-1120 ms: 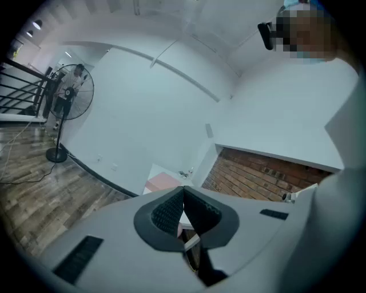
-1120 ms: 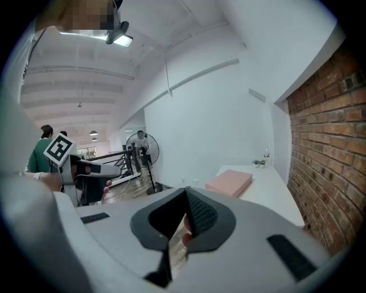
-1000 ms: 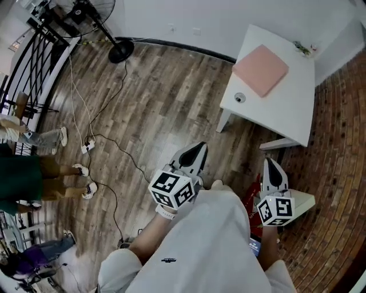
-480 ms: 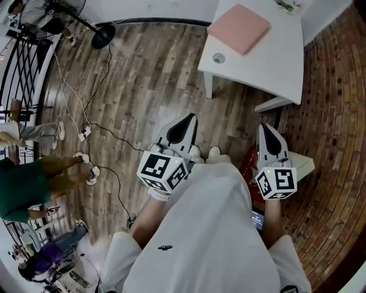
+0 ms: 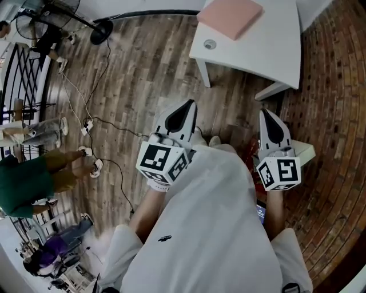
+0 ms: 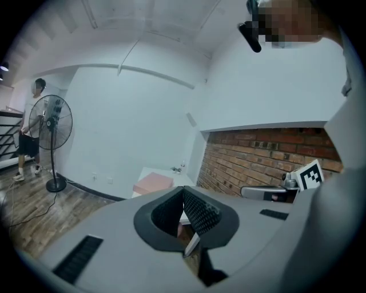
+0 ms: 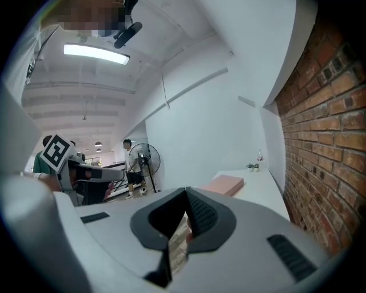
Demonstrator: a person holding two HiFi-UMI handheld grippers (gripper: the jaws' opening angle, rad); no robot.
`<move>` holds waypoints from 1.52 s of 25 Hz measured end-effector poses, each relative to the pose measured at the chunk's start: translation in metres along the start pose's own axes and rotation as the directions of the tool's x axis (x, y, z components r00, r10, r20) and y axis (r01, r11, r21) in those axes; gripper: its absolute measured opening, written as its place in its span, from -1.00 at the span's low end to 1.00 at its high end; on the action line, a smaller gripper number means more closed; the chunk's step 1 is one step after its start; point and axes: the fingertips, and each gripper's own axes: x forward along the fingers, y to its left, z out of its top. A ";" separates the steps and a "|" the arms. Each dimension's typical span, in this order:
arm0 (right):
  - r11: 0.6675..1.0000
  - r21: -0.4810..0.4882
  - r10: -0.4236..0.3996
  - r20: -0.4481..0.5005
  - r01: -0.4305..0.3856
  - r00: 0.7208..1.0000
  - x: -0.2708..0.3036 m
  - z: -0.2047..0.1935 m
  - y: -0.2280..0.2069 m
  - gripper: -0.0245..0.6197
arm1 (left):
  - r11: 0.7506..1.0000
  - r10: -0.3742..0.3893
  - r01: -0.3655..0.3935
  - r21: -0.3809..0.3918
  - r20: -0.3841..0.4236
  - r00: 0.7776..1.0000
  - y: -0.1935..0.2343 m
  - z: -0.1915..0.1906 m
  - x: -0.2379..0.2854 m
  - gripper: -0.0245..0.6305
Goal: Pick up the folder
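Observation:
A pink folder (image 5: 230, 16) lies flat on a white table (image 5: 269, 46) at the top of the head view, and shows small and distant as the folder (image 6: 152, 183) in the left gripper view and the folder (image 7: 223, 185) in the right gripper view. My left gripper (image 5: 187, 109) is shut and empty, held over the wooden floor well short of the table. My right gripper (image 5: 269, 117) is also shut and empty, just below the table's near edge. Both point toward the table.
A small round object (image 5: 210, 44) sits on the table near its left corner. A brick wall (image 5: 331, 131) runs along the right. Cables (image 5: 108, 129) trail over the floor, a standing fan (image 5: 100, 31) is at top left, and people stand at the left (image 5: 34, 171).
Both grippers have moved forward toward the table; the table and folder now sit closer to the top edge of the head view. Jaws stayed shut.

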 end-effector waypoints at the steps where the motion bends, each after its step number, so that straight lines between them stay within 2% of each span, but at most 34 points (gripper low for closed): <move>1: 1.000 0.006 -0.003 0.000 0.003 1.000 -0.002 0.000 -0.002 -0.90 | 1.000 0.001 -0.001 0.000 -0.005 1.000 -0.001 -0.001 0.001 -0.86; 9: 0.999 0.043 -0.031 0.000 0.031 1.000 0.009 -0.001 -0.019 -0.90 | 1.000 0.002 -0.002 -0.008 -0.005 1.000 0.005 0.004 0.018 -0.86; 14: 0.998 0.037 -0.046 0.004 0.046 0.999 0.033 0.004 -0.027 -0.90 | 1.000 -0.021 0.021 -0.015 -0.009 1.000 0.019 0.005 0.046 -0.86; 27: 0.991 0.051 -0.125 -0.037 0.127 0.991 0.158 0.051 -0.087 -0.90 | 0.996 -0.072 0.070 -0.059 -0.028 0.997 0.100 0.054 0.175 -0.86; 38: 0.975 0.065 -0.209 -0.055 0.212 0.976 0.250 0.084 -0.132 -0.90 | 0.988 -0.141 0.138 -0.064 -0.051 0.989 0.159 0.094 0.267 -0.86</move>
